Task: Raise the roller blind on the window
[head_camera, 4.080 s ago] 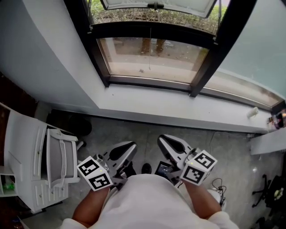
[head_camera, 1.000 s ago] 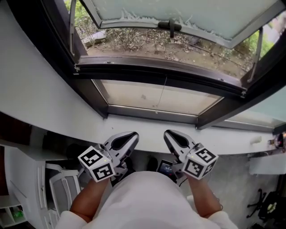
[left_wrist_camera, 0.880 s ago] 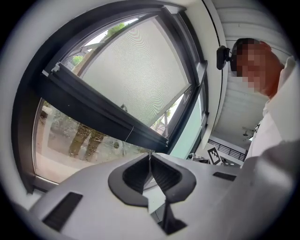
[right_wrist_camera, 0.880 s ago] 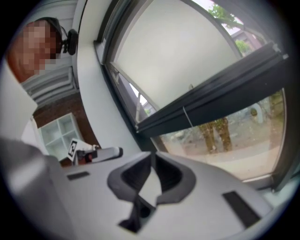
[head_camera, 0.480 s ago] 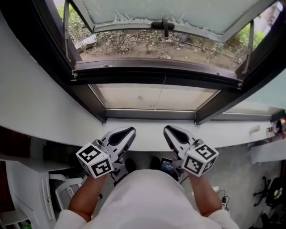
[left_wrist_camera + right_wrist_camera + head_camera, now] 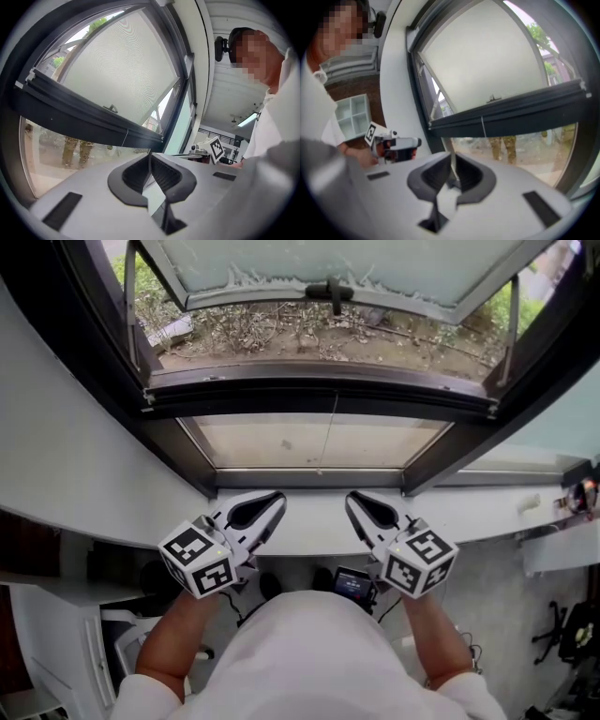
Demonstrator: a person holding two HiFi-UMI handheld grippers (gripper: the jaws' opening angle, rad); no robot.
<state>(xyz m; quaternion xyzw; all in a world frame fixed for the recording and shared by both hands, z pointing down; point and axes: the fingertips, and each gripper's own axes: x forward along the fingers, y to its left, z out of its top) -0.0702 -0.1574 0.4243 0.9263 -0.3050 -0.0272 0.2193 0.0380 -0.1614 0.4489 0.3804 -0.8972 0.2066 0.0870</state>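
Hovering over the white sill (image 6: 314, 523), left gripper (image 6: 277, 496) and right gripper (image 6: 352, 497); fingers of both clenched together, empty

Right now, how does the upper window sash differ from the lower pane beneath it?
The upper sash is swung outward and open, its pane pale and cloudy, with a dark handle. The lower pane sits shut and clear, a thin cord hanging before it. Both have dark frames.

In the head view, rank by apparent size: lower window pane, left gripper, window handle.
lower window pane
left gripper, helped by nearness to the camera
window handle, farthest away
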